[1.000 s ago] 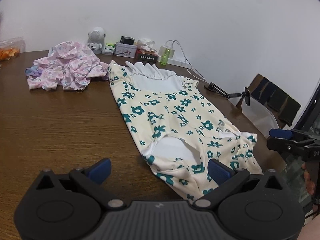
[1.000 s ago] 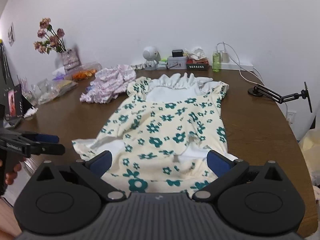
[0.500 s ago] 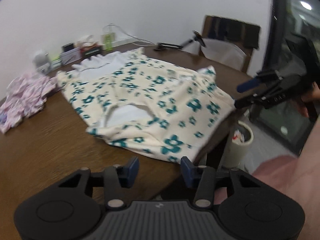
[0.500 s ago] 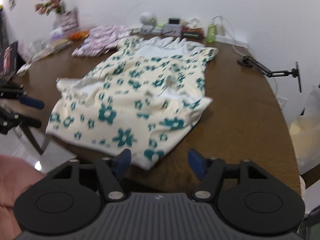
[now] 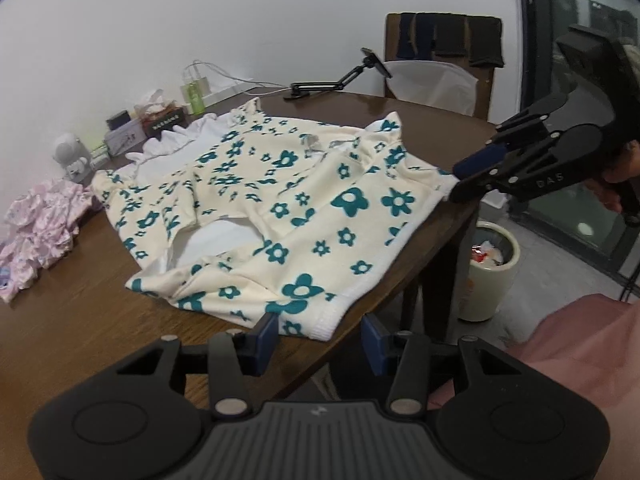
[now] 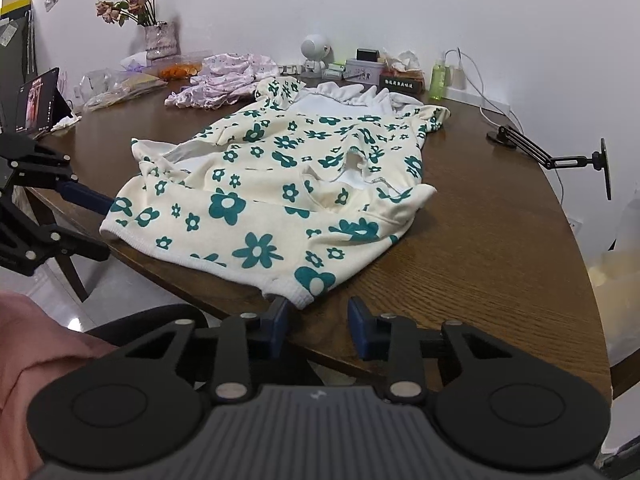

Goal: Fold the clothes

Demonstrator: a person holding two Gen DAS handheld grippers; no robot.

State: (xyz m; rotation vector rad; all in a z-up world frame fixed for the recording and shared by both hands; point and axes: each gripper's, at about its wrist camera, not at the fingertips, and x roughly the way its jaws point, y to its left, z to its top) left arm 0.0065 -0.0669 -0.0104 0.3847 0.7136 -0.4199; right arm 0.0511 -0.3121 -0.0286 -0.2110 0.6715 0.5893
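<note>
A: Both claws have narrowed. The left gripper [image 5: 318,334] stands part apart, the right gripper [image 6: 318,322] is closing, each at a hem corner of the floral garment [image 5: 280,200], neither pinching yet.

B: It sprawls mid-frame on the table [image 6: 480,240], so the fold can start.

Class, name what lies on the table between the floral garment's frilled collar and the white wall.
A white robot toy, small boxes and a green bottle, in the right wrist view.
</note>
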